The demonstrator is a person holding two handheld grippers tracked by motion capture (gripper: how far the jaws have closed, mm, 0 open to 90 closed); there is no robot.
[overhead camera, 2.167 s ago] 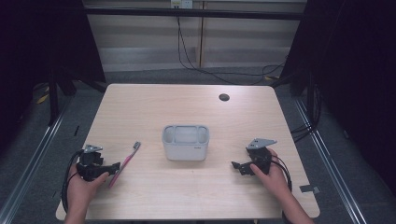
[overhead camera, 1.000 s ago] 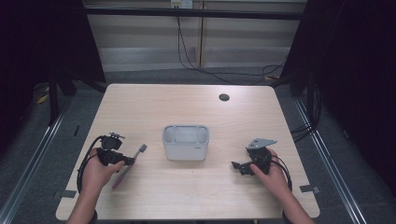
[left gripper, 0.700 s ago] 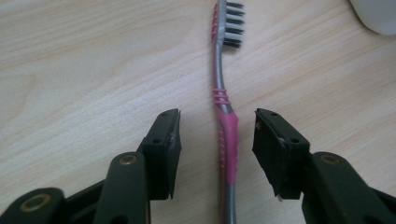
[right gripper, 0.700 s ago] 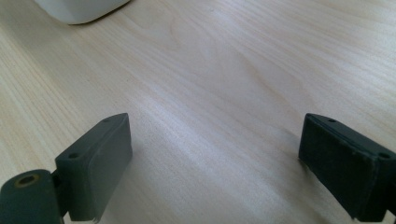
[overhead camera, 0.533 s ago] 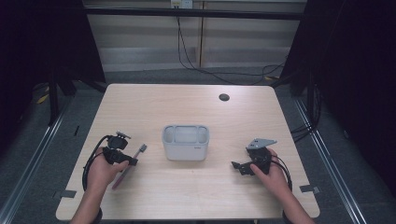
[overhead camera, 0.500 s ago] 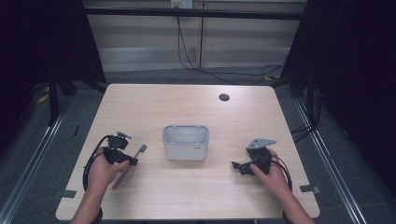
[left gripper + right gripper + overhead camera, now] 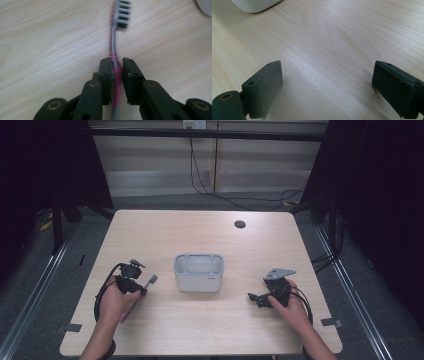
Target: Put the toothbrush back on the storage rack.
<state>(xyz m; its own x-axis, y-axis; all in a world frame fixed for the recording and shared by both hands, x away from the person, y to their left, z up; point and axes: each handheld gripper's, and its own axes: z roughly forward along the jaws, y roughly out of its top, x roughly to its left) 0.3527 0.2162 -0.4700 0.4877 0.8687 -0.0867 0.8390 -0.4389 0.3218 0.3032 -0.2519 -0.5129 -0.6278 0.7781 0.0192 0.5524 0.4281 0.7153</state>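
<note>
High view looks down on the table (image 7: 210, 330) — gripper views skim it close.

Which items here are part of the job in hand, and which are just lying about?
In use:
- toothbrush, clamped in the left hand-held gripper, whose jaws have just been closing
- grey holder, likely its destination

Lying about:
- dark round cap at the table's far edge

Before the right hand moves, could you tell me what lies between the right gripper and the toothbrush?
In the high view, the white caddy stands between the right gripper and the toothbrush.
</note>
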